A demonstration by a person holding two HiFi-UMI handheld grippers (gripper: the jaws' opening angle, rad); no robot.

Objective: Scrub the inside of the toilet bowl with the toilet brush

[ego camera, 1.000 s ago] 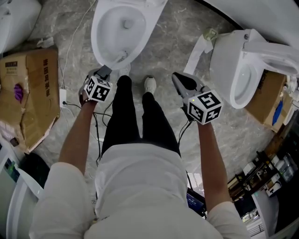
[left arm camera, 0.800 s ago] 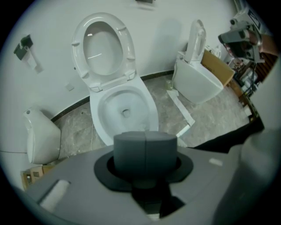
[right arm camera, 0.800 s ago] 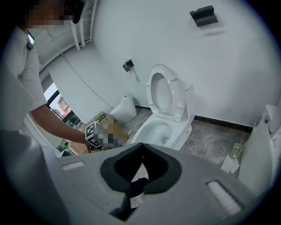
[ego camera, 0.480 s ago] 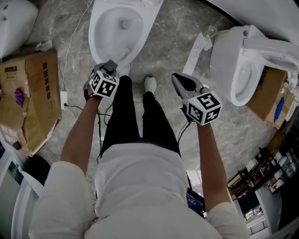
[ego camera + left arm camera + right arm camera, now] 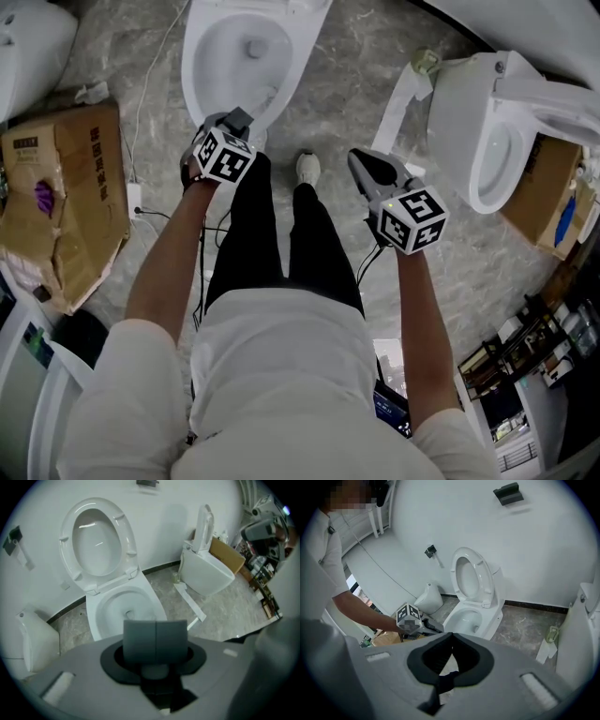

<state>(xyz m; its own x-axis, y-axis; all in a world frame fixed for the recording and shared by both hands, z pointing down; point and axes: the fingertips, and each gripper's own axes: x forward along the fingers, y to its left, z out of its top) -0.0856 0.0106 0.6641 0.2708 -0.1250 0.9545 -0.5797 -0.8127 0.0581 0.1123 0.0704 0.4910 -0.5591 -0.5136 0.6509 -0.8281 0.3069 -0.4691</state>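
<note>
Head view: left gripper point(image 5: 236, 120), jaws pressed together on nothing, hovers at the front rim of the bowl point(image 5: 221, 47). Right gripper point(image 5: 362, 161), likewise closed and empty, has the bowl ahead-left.

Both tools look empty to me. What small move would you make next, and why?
Probably look round for the toilet brush and open one gripper to pick it up. The left gripper and the right gripper both have their jaws shut on nothing. The toilet bowl stands open in front, but I cannot make out a brush in any view.
</note>
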